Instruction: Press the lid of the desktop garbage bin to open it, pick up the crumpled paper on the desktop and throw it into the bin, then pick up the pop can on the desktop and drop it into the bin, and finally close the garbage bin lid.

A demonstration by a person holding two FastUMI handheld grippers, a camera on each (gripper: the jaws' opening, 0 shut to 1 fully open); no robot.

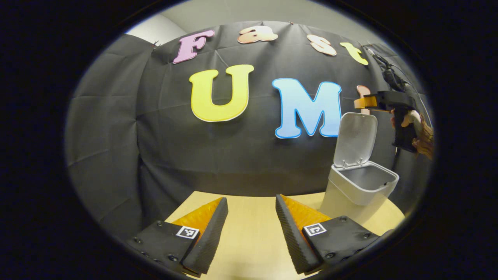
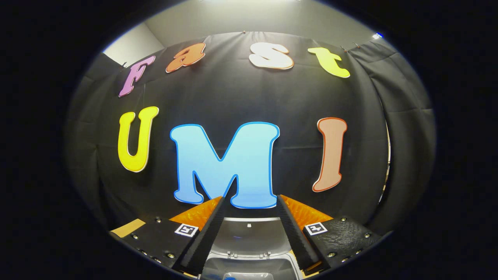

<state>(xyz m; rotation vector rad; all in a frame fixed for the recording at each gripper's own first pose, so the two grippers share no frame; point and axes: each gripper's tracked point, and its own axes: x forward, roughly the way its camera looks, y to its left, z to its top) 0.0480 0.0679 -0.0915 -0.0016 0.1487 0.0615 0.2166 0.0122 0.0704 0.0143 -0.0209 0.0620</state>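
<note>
Since the lid (image 1: 356,138) of the garbage bin (image 1: 360,186) stands upright at the right of the left gripper view, your opening press looks done. The bin sits on the desktop (image 1: 249,233) at lower right, its mouth open. No crumpled paper or pop can lies on the stretch of desktop visible here, and I cannot tell what is inside the bin, so judge for yourself whether both drops are finished.

Your left gripper (image 1: 249,206) hangs low at bottom centre over the bare desktop, fingers spread and holding nothing. Your right gripper (image 2: 249,210) hovers above the bin, whose lid (image 2: 249,233) and rim show at the bottom of the right gripper view between its spread, empty fingers. From the left gripper view it sits at upper right, just above the lid's top edge. That placement suggests closing the lid is what remains.
</note>
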